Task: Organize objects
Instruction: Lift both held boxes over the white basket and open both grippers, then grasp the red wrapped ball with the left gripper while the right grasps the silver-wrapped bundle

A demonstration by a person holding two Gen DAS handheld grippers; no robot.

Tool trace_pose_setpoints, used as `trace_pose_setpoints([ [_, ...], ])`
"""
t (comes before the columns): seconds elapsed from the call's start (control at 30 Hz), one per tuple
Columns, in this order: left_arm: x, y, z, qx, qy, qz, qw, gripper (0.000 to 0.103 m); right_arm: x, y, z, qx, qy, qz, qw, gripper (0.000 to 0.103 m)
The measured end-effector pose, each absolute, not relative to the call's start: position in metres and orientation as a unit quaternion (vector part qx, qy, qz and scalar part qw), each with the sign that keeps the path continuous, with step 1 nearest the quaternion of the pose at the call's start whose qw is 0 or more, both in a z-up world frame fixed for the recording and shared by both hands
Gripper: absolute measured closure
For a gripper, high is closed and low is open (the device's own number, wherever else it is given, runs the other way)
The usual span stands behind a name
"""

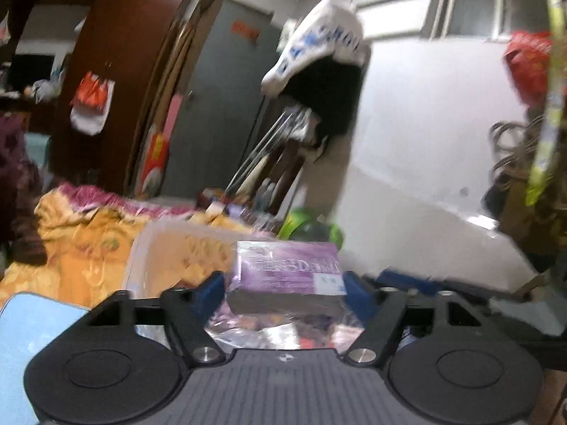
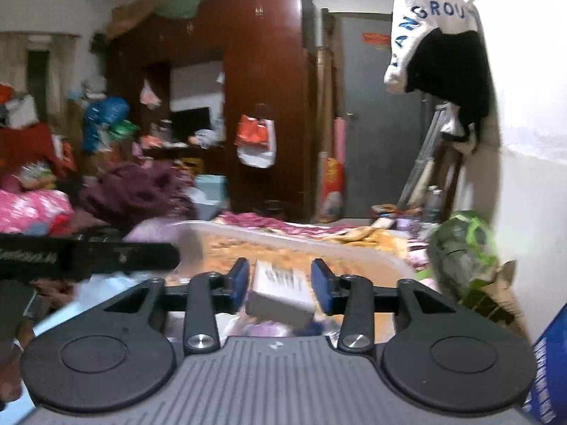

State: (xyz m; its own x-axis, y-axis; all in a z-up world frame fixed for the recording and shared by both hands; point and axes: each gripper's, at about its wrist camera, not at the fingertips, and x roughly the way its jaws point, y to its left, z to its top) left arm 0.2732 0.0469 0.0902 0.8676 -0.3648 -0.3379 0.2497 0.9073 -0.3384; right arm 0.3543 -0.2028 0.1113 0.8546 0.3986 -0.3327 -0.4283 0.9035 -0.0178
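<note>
My left gripper (image 1: 285, 285) gapes around a purple box (image 1: 288, 269); my right gripper (image 2: 280, 279) stands open, apparently clear of a white box (image 2: 280, 294).

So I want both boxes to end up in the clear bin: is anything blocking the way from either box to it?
Nothing visible does. The purple box sits between the left gripper fingers, with the clear bin right behind it. The white box sits tilted between the right gripper fingers, and the bin's open rim lies just beyond.
</note>
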Motion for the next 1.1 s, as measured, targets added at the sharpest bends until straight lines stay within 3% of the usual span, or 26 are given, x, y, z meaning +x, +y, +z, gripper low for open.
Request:
trace_pose_setpoints([
  [0.07, 0.273, 0.049, 0.084, -0.137, 0.204, -0.131, 0.960, 0.005, 0.348, -0.211, 0.110, -0.030, 0.154, 0.208, 0.965, 0.012],
  [0.13, 0.256, 0.052, 0.082, -0.127, 0.176, -0.135, 0.967, 0.002, 0.327, -0.230, 0.110, 0.002, 0.123, 0.220, 0.968, 0.000],
  [0.3, 0.188, 0.054, 0.066, -0.098, 0.146, -0.137, 0.975, 0.000, 0.262, -0.263, 0.093, 0.020, 0.105, 0.247, 0.963, 0.000],
  [0.43, 0.148, 0.042, 0.033, -0.065, 0.164, -0.144, 0.974, 0.000, 0.244, -0.267, 0.064, 0.004, 0.143, 0.238, 0.961, 0.000],
  [0.53, 0.150, 0.023, 0.010, -0.042, 0.220, -0.156, 0.962, 0.000, 0.256, -0.264, 0.048, 0.010, 0.179, 0.229, 0.957, 0.000],
  [0.73, 0.171, 0.004, -0.008, -0.023, 0.284, -0.170, 0.943, 0.012, 0.287, -0.248, 0.022, 0.007, 0.262, 0.235, 0.936, 0.000],
  [0.77, 0.177, 0.007, -0.009, -0.032, 0.296, -0.176, 0.938, 0.019, 0.288, -0.246, 0.015, 0.008, 0.271, 0.237, 0.933, 0.000],
  [0.8, 0.179, 0.011, -0.011, -0.041, 0.306, -0.180, 0.934, 0.041, 0.291, -0.242, 0.011, 0.006, 0.278, 0.236, 0.931, 0.000],
  [0.83, 0.173, 0.010, -0.014, -0.043, 0.305, -0.182, 0.934, 0.051, 0.294, -0.238, 0.007, 0.003, 0.285, 0.236, 0.929, 0.000],
  [1.1, 0.165, 0.043, -0.004, -0.047, 0.269, -0.174, 0.946, 0.051, 0.295, -0.222, 0.000, -0.031, 0.301, 0.250, 0.920, 0.001],
])
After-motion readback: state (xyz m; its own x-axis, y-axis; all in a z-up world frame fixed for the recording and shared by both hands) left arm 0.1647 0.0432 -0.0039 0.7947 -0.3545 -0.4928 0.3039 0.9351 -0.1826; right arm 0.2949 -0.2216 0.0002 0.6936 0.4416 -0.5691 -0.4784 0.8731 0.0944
